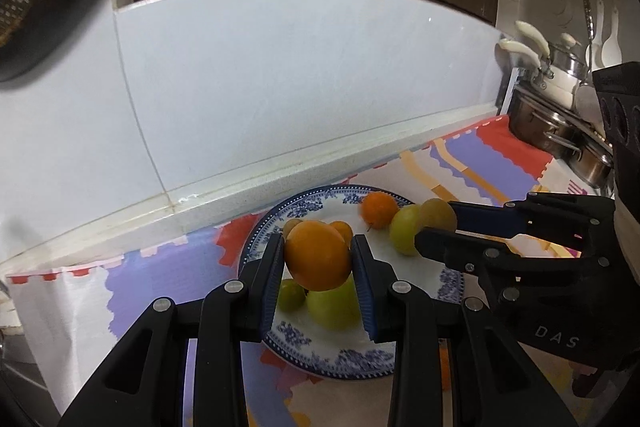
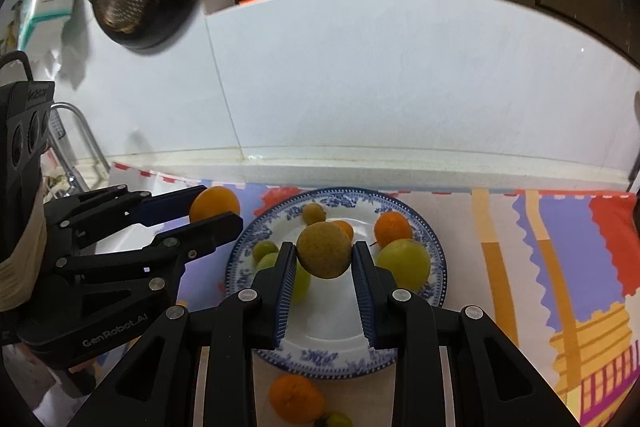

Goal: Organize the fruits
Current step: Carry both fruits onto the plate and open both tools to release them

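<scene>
In the left wrist view my left gripper (image 1: 318,243) is shut on a large orange fruit (image 1: 316,259), held above the blue-patterned white plate (image 1: 304,351). The right wrist view shows my right gripper (image 2: 323,247) shut on a brownish-yellow round fruit (image 2: 324,255), also over the plate (image 2: 436,247). Each gripper appears in the other's view: the right gripper (image 1: 436,223) with its fruit (image 1: 438,213), the left gripper (image 2: 218,207) with its orange (image 2: 214,205). On the plate lie an orange (image 2: 392,227), a green fruit (image 2: 404,263) and several smaller ones.
Another orange (image 2: 296,399) and a small green fruit (image 2: 336,419) lie off the plate, near its front rim. A colourful mat (image 2: 560,247) covers the counter. The tiled wall stands close behind. Steel pots (image 1: 560,123) crowd the right end; a dish rack (image 2: 76,131) is left.
</scene>
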A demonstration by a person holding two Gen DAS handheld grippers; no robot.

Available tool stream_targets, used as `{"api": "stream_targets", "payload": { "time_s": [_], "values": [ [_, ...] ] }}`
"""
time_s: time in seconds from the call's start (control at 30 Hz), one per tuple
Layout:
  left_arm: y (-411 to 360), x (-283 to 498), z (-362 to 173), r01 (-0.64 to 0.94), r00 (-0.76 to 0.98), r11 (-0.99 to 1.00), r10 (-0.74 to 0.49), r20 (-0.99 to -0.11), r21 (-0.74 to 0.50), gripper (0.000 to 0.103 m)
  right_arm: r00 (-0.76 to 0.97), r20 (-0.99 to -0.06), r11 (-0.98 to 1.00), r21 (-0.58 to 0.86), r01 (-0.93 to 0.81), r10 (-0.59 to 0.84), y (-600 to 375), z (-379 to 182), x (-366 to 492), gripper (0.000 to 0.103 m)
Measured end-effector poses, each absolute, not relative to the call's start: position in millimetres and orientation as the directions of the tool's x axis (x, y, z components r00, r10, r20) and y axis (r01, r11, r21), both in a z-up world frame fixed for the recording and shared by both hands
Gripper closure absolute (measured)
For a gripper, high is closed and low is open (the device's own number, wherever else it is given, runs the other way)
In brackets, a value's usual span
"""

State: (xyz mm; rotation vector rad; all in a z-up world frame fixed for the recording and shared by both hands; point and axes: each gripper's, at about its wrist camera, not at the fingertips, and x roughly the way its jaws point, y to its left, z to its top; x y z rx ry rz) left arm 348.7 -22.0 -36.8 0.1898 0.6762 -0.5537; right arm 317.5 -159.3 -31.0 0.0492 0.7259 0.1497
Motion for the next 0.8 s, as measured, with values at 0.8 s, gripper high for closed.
{"api": "stream_targets", "payload": {
  "time_s": [0.8],
  "values": [
    [-46, 393, -74, 0.593, 0.530, 0.804, -0.438, -0.726, -0.052, 0.069, 0.694, -0.709, 0.992, 0.084, -0.092, 0.124, -169, -67, 350, 0.073]
  ]
}}
